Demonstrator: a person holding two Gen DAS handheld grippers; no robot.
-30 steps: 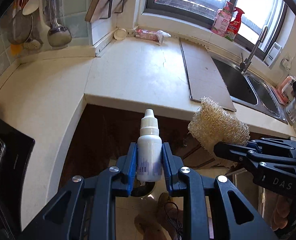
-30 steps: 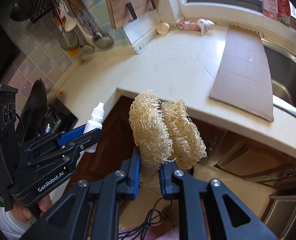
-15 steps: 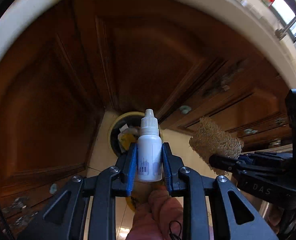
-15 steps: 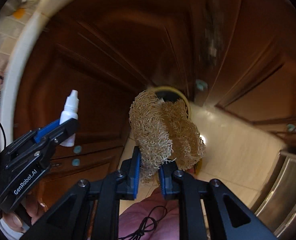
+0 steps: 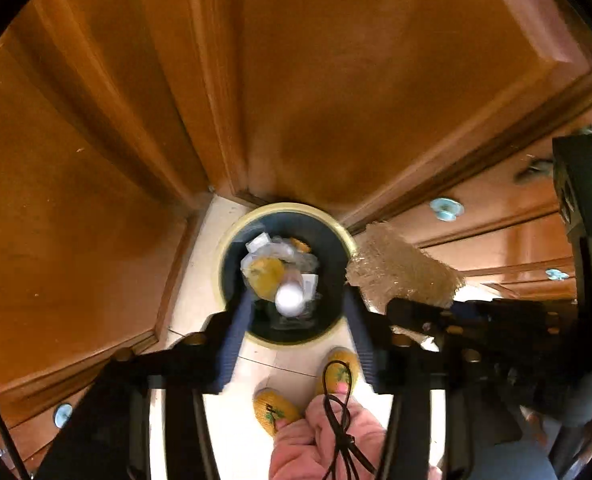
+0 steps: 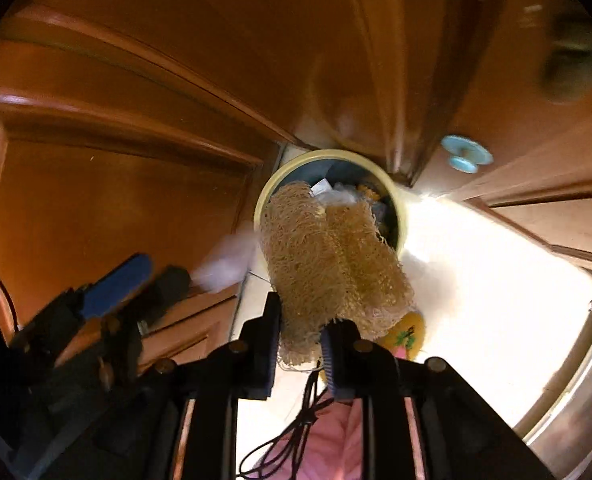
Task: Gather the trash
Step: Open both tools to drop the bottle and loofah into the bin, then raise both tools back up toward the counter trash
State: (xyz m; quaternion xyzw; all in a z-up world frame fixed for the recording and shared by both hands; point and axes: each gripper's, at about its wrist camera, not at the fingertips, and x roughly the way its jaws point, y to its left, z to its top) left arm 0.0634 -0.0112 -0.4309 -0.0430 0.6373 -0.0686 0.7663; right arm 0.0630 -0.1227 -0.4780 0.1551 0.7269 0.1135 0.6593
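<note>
Falling free, the white dropper bottle point(image 5: 289, 300) shows as a blurred pale oval over the mouth of the trash bin point(image 5: 231, 236), clear of both blue pads; in the right wrist view it is a white smear point(image 6: 225, 262) just left of the bin's rim, so I cannot tell whether it has passed the rim yet. The left gripper point(image 5: 296, 320) has just been opening, and its jaws now stand wide apart with nothing pressed between them, directly above the bin, evidently so the bottle drops straight in.

The loofah sponge point(image 6: 328, 264) is the second item. The right gripper point(image 6: 300, 340) pinches its lower end between narrowly set pads, which have just eased apart a little; the sponge appears gripped, though a release may be starting. It hangs over the near side of the bin, covering part of the opening.

Inside the bin lie crumpled wrappers point(image 5: 279, 248) and other yellow scraps. The bin stands on pale floor tiles point(image 6: 476, 272), tucked into the corner of the wooden cabinet doors point(image 5: 356, 80). The person's yellow slippers point(image 5: 273, 408) sit on the near side of the bin.
</note>
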